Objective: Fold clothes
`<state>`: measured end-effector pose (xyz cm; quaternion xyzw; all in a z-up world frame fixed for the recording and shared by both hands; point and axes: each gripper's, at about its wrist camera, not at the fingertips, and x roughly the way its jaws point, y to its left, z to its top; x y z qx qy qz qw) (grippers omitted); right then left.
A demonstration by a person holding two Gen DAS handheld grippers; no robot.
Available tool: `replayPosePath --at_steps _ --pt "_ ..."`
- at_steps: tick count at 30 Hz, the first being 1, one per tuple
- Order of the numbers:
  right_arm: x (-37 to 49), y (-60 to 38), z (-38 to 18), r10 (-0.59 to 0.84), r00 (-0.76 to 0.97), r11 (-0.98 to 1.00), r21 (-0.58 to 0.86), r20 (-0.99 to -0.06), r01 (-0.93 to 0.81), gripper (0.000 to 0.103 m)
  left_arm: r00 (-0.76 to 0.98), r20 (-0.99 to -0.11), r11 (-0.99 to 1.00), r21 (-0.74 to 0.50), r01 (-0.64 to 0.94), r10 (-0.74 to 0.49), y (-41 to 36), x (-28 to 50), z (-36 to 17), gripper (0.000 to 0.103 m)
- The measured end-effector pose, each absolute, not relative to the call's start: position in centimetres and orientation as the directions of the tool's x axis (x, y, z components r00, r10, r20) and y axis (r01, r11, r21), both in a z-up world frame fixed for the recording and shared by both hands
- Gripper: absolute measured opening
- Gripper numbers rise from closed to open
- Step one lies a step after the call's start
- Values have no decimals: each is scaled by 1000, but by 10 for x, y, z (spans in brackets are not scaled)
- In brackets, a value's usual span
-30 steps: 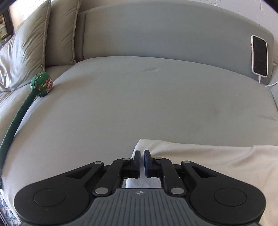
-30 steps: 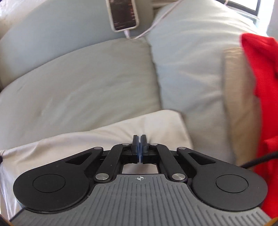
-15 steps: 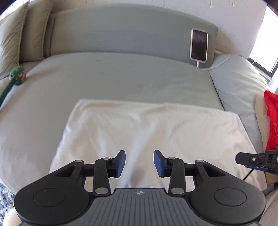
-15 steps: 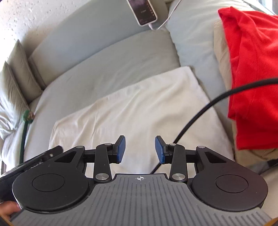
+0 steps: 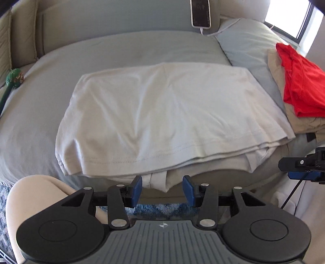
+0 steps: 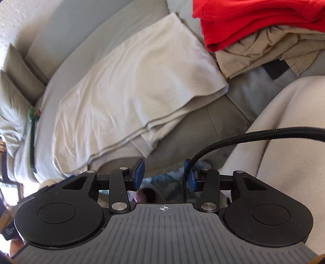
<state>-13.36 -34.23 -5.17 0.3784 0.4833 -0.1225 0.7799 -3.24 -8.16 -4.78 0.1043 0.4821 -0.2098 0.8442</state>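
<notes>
A cream T-shirt [image 5: 162, 113] lies folded in layers on the grey couch seat [image 5: 142, 44], its hem toward me; in the right wrist view the same cream T-shirt [image 6: 130, 85] runs diagonally. My left gripper [image 5: 162, 189] hovers off the front edge of the seat, short of the hem, jaws opening with nothing between them. My right gripper [image 6: 165, 176] is also back from the shirt's corner, jaws opening, holding nothing; a black cable [image 6: 243, 136] crosses by its right finger. The right gripper's tip [image 5: 304, 168] shows at the right of the left wrist view.
A red garment [image 5: 300, 81] lies on a crumpled beige one [image 6: 264, 50] at the couch's right end. A phone [image 5: 200, 13] on a charging cord leans on the backrest. A green fabric ball on a cord [image 5: 14, 76] sits left. My light trouser legs [image 6: 284, 142] flank the grippers.
Both grippers were shut on the far edge of the shirt; they have let go, opened, and pulled back toward me past the seat's front edge. The shirt now lies folded over.
</notes>
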Motion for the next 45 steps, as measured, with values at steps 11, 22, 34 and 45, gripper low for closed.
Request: replayPosePath --at_steps 11,22,34,45 --pt "-158 -361 28 209 698 471 696 -684 541 51 535 -796 919 -67 389 -284 -79 -45 -11 59" --pt "-156 -378 41 56 716 588 602 -696 539 77 518 -809 939 -118 322 -279 -82 -34 -23 66" --pt "-148 -395 -96 28 713 254 695 -700 673 61 502 -830 942 -79 327 -243 -90 -30 -45 65" --pt "-136 -417 -122 23 802 254 779 -597 573 53 509 -824 942 -85 324 -250 -108 -8 -49 65"
